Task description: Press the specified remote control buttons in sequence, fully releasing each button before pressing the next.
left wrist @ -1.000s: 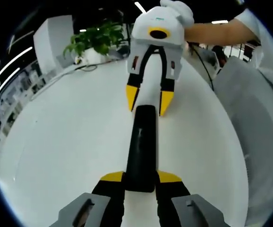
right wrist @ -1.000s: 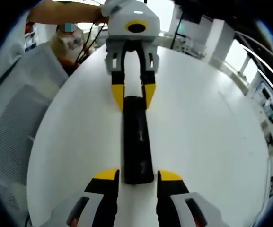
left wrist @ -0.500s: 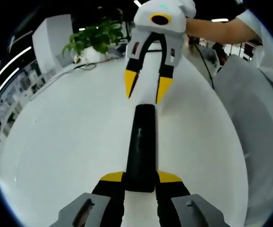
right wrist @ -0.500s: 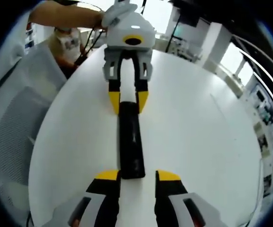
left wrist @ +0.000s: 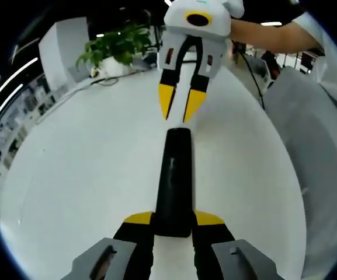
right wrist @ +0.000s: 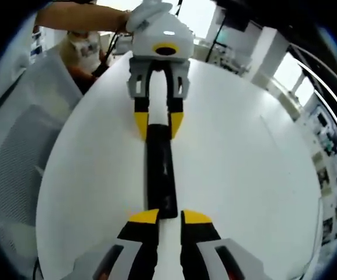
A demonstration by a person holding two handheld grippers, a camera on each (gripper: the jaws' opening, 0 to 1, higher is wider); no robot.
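The white bench [left wrist: 75, 175] carries the black remote control [left wrist: 173, 181] lengthwise between both tools: the left tool [left wrist: 173, 219] pinches its near end, holding it steady. The right tool [left wrist: 181, 103], tips nearly pressed together, hovers just off the far end, so I judge presses remain; buttons are too dark to read.

You have no readable text, label, brand, number or sign here. The black remote control [left wrist: 173, 181] shows you a plain dark face in both gripper views; any marks on its buttons are too small and blurred to make out. The shelves [right wrist: 332, 151] at the room's edge carry items whose print you cannot read.
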